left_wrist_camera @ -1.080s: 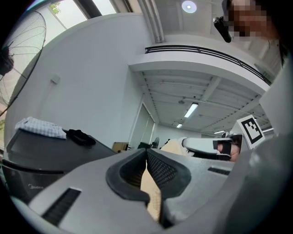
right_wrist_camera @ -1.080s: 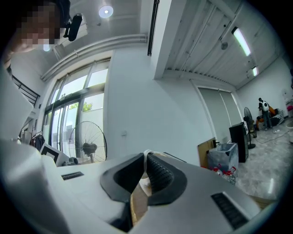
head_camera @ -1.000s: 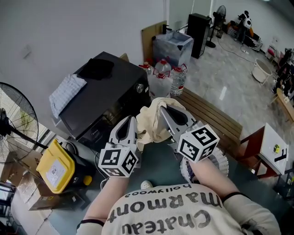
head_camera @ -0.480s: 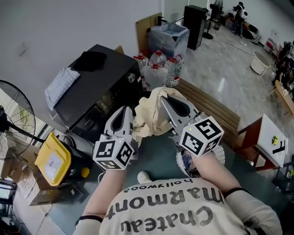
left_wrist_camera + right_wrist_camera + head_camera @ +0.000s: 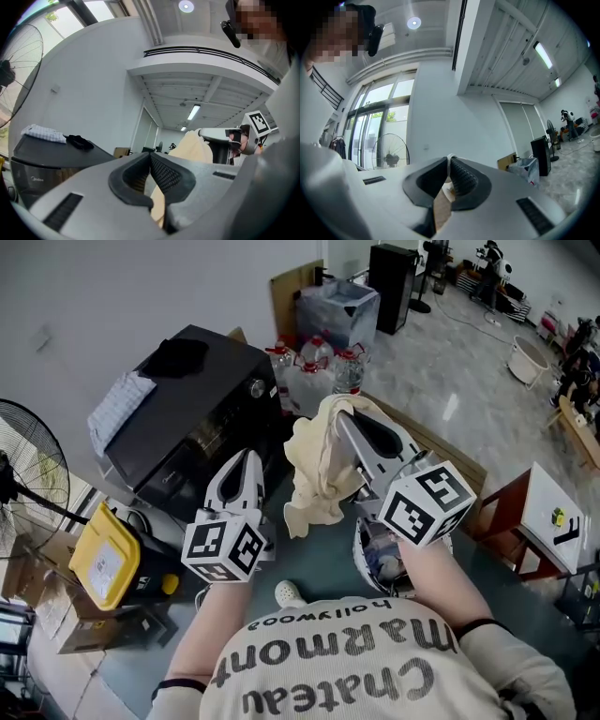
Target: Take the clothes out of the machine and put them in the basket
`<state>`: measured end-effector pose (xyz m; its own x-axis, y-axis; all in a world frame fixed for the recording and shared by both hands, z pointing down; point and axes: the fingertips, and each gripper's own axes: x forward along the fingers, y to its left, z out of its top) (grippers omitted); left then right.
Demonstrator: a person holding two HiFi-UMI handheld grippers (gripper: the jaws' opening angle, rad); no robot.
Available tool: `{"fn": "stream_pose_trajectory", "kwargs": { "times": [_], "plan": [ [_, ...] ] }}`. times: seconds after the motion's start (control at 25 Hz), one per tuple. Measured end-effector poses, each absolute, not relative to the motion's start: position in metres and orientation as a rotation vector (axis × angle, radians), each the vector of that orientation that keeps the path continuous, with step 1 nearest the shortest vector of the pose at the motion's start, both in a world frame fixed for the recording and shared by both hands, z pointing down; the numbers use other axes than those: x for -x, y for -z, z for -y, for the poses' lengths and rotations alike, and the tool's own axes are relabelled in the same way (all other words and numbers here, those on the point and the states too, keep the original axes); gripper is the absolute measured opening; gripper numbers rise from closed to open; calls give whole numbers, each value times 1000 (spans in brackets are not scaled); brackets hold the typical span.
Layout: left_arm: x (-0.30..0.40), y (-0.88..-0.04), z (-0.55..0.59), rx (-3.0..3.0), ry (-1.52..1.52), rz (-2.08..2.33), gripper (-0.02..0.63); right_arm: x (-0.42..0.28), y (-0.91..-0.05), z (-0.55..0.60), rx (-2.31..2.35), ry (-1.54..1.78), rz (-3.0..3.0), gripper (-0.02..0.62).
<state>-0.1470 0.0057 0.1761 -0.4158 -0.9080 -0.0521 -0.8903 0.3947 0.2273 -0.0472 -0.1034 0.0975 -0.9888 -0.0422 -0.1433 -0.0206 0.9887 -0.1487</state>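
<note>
My right gripper (image 5: 343, 418) is shut on the top of a cream garment (image 5: 314, 467), which hangs free in the air in front of me. A sliver of that garment (image 5: 442, 206) shows between the right gripper's (image 5: 450, 159) pads. My left gripper (image 5: 246, 459) is shut with nothing in it, just left of the hanging garment and apart from it. In the left gripper view its jaws (image 5: 150, 157) meet, and the garment (image 5: 190, 145) hangs beyond them. The black machine (image 5: 183, 413) stands at the upper left. Below my right hand sits the white basket (image 5: 360, 563) with clothes in it.
On the machine lie a checked cloth (image 5: 117, 409) and a black item (image 5: 178, 357). Water bottles (image 5: 319, 357) and a slatted wooden bench (image 5: 441, 456) lie beyond the garment. A yellow box (image 5: 98, 563) and a standing fan (image 5: 28, 474) are at the left.
The right gripper has lifted the cream garment higher and to the right. The garment's edge, which lay against the left gripper, now hangs apart from it.
</note>
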Motion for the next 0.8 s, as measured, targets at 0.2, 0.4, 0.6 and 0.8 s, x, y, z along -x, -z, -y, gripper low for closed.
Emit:
{"fn": "stream_pose_trajectory", "kwargs": {
  "times": [0.2, 0.4, 0.6, 0.8],
  "plan": [
    [124, -176, 6, -1698, 323, 2531, 13, 24, -71, 110, 42, 136, -2944, 40],
    [105, -176, 26, -1746, 314, 2494, 12, -6, -50, 132, 149, 66, -2926, 40],
    [83, -175, 49, -1794, 324, 2457, 13, -49, -15, 154, 235, 22, -2868, 40],
    [61, -171, 70, -1858, 320, 2417, 12, -89, 21, 171, 296, -51, -2813, 40]
  ]
}}
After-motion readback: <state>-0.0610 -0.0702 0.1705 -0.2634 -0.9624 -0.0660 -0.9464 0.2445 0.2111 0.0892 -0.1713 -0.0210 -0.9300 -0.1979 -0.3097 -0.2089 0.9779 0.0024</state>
